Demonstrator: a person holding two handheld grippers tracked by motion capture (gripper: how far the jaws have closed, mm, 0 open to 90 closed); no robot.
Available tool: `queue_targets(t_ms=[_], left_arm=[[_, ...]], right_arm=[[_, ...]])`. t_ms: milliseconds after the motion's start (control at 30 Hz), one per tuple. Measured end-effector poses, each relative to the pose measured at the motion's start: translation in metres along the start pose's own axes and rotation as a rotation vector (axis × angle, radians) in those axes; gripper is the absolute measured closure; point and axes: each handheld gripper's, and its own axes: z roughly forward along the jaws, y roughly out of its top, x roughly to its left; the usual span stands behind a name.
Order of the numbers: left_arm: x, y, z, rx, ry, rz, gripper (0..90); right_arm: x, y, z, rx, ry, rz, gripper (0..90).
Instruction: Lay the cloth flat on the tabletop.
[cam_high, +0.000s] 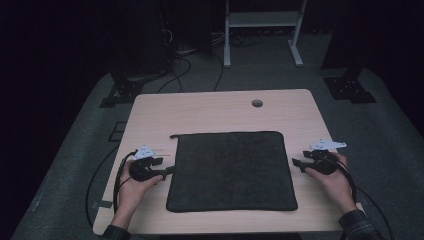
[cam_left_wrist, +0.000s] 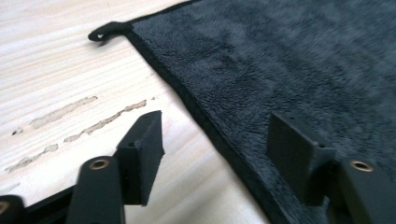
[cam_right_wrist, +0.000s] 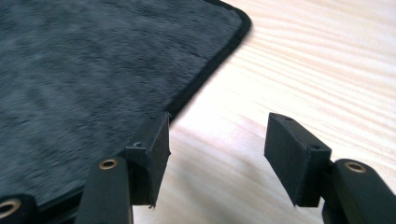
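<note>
A dark grey towel lies flat in the middle of the light wooden table. My left gripper rests at the towel's left edge, jaws open, one jaw over the wood and the other over the cloth. A small hanging loop sticks out from the towel's far left corner. My right gripper sits at the towel's right edge, open and holding nothing. In the right gripper view the towel lies beside the left jaw, with bare wood between the jaws.
A round cable hole is in the table's far side. Scuffed glue streaks mark the wood near the left gripper. Beyond the table stand a white frame, dark stands and cables on grey carpet.
</note>
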Motion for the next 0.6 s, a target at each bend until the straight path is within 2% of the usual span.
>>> queue_targets(t_ms=[67, 233, 433, 600], left_arm=[[0.001, 0.001, 0.005, -0.004, 0.011, 0.009, 37.6], [0.003, 0.003, 0.015, 0.045, 0.026, 0.031, 38.1], [0.006, 0.006, 0.022, 0.043, 0.059, 0.015, 39.5], [0.008, 0.006, 0.027, 0.048, 0.059, -0.008, 39.6]], right_arm=[[-0.004, -0.001, 0.004, 0.007, -0.013, 0.016, 39.5], [-0.013, -0.003, 0.007, 0.007, -0.04, 0.033, 37.8], [-0.015, -0.006, 0.009, 0.004, -0.058, 0.036, 35.4], [-0.015, -0.006, 0.01, -0.005, -0.062, 0.035, 32.9]])
